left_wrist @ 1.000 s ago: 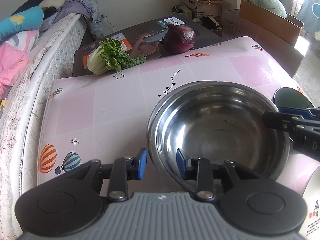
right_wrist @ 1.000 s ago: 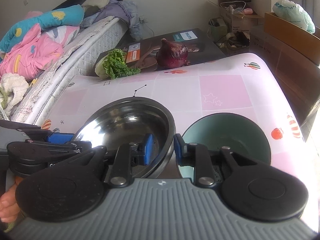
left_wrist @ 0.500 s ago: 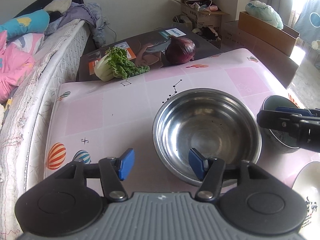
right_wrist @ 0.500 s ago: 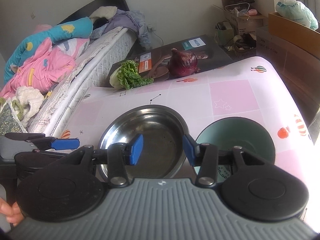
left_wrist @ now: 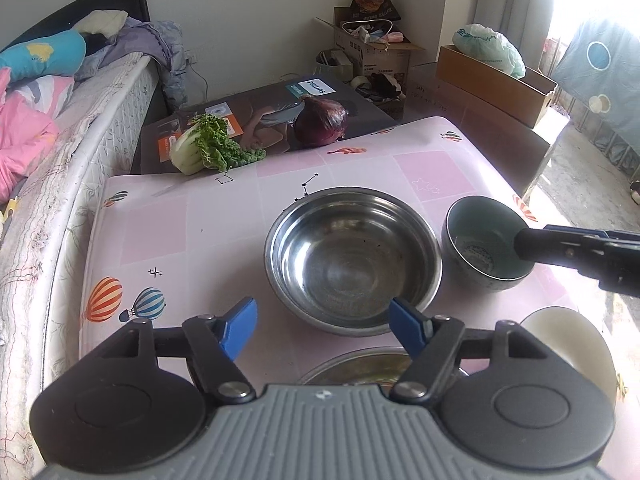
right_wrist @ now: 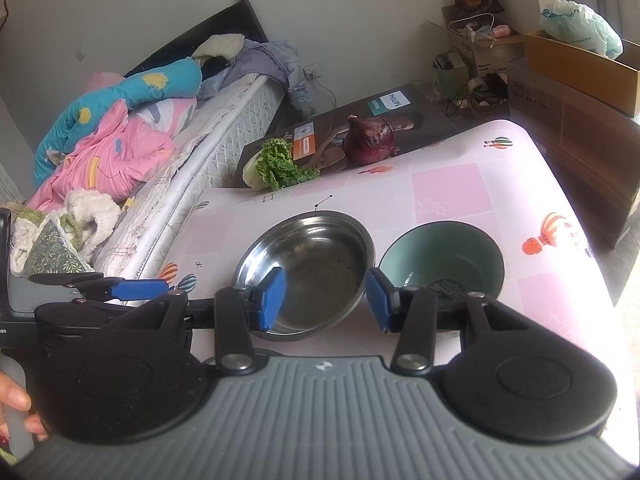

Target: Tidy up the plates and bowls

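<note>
Pink balloon-print tabletop (left_wrist: 168, 236) beside a bed. Left gripper (left_wrist: 322, 322) and right gripper (right_wrist: 326, 294) both spread wide, holding nothing. Steel bowl (left_wrist: 352, 256) sits mid-table, green bowl (left_wrist: 486, 248) just beside it. Risk: a fingertip clipping either rim skids the bowls together.

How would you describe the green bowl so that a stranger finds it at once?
Start at the pink table with the balloon prints. Near its middle sits a wide steel bowl, and the green bowl stands just to its right. It is smaller and deeper, matte pale green inside, not shiny metal.
</note>
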Available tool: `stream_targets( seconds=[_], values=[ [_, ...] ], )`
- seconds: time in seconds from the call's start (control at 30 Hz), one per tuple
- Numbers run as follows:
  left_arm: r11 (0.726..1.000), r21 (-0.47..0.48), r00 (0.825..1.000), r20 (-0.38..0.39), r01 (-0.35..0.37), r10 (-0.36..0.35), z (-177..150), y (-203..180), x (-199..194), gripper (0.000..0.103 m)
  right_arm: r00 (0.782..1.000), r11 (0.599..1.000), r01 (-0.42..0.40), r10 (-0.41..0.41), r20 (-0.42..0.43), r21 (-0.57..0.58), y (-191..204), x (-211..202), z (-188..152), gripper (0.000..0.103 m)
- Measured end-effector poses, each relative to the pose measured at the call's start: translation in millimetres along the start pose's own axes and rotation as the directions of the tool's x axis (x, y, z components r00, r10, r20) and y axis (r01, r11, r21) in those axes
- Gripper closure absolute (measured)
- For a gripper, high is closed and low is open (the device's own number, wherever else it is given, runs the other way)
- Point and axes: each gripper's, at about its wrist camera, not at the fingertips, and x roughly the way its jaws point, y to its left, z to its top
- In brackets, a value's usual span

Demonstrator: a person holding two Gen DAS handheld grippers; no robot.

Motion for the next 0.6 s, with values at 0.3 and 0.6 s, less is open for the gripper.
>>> stream_targets(
  seconds=[0.3, 0.6],
  values=[
    [0.993, 0.036, 0.993, -0.014, 0.114, -0.114, 7.1, -46.5, 3.7, 0.028, 0.998, 0.994, 0.066, -0.068, 0.017, 0.086, -54.1, -34.6, -10.2, 0.059],
    [0.983, 0.003, 0.978, -0.101, 0.185, -0.184, 25.9, -90.4, 47.5, 0.055, 0.997, 0.982, 0.069, -0.060, -0.052, 0.174, -113.2, 2.8, 3.1, 0.059]
  ],
)
